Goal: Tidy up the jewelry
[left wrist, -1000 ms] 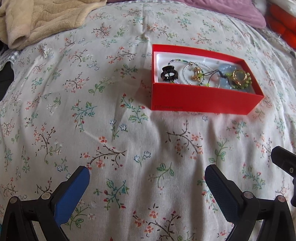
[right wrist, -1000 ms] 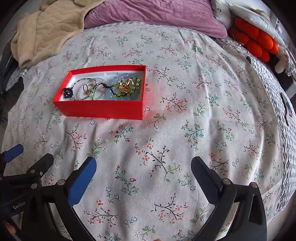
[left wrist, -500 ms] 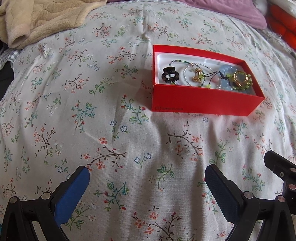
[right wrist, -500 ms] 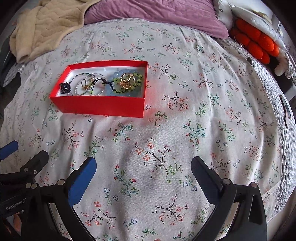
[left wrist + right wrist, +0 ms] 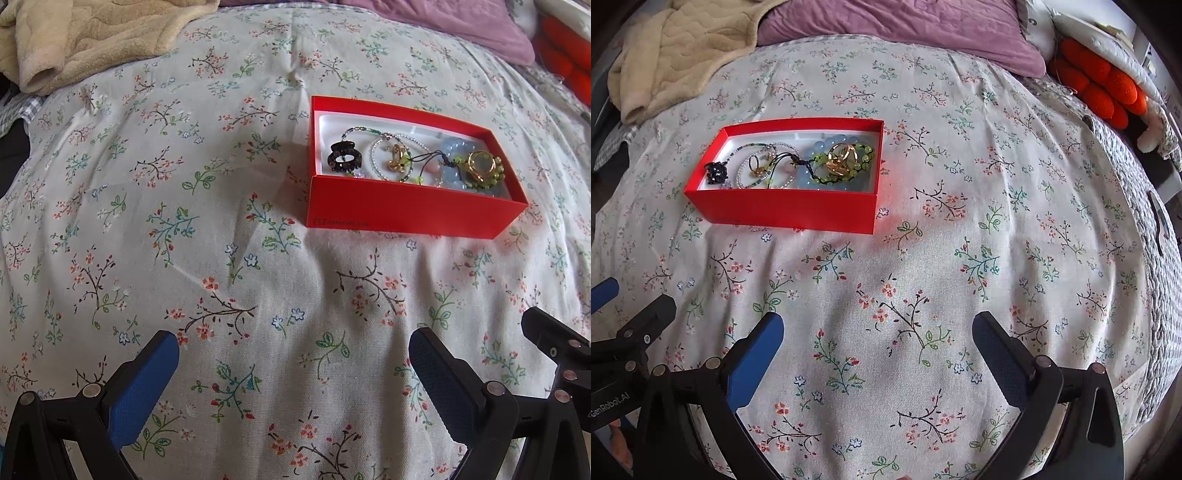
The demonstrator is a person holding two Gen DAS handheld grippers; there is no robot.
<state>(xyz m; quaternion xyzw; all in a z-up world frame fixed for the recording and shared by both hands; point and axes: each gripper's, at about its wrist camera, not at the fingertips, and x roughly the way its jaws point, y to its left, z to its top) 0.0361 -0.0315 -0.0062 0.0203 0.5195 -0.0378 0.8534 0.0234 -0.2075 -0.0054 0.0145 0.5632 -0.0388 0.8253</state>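
A red box (image 5: 406, 210) (image 5: 783, 208) with a white inside lies on the floral bedspread. It holds a black hair claw (image 5: 344, 158) (image 5: 716, 172), beaded strands (image 5: 380, 155) (image 5: 757, 173), a blue bead bracelet (image 5: 452, 149), a green bead bracelet (image 5: 862, 157) and gold rings (image 5: 480, 166) (image 5: 842, 157). My left gripper (image 5: 293, 350) is open, near and left of the box, with nothing between its fingers. My right gripper (image 5: 877, 332) is open too, near and right of the box.
A beige blanket (image 5: 92, 33) (image 5: 676, 62) is bunched at the far left, a purple pillow (image 5: 905, 29) at the far side. Orange cushions (image 5: 1104, 88) lie at the far right. The bed edge (image 5: 1160, 295) drops off on the right. The right gripper's finger (image 5: 554, 343) shows beside the left one.
Both grippers have drawn back slightly and shifted; the box sits a little farther from them. Neither gripper has opened or shut, and the box's contents look the same.
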